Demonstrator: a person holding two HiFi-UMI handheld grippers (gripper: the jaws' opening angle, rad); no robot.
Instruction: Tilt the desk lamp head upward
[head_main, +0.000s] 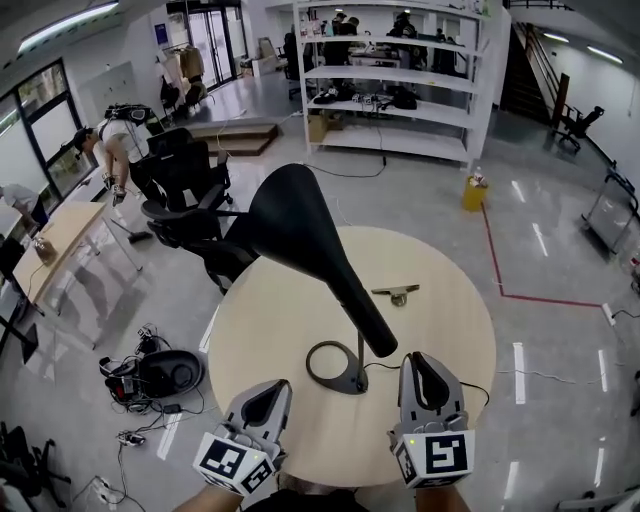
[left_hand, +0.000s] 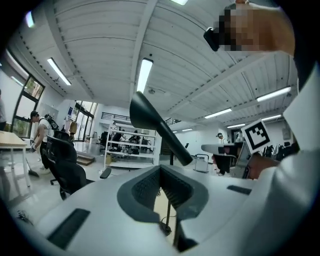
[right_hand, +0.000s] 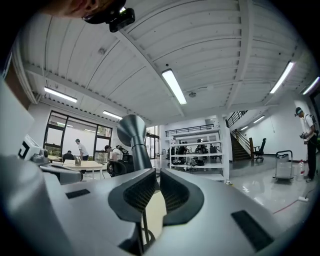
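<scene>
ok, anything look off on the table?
Nothing spilled or broken. The desk lamp stands upright on its ring base, head angled up. Only stray: a small metal piece lying loose on the round table beyond it.

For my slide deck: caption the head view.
Desk lamp stands on a round table; left tool and right tool, both shut, nearby.

The left gripper (head_main: 266, 398) sits at seven o'clock and the right gripper (head_main: 425, 375) at five. Both are held level, pointing toward twelve, with jaws closed on nothing.
</scene>
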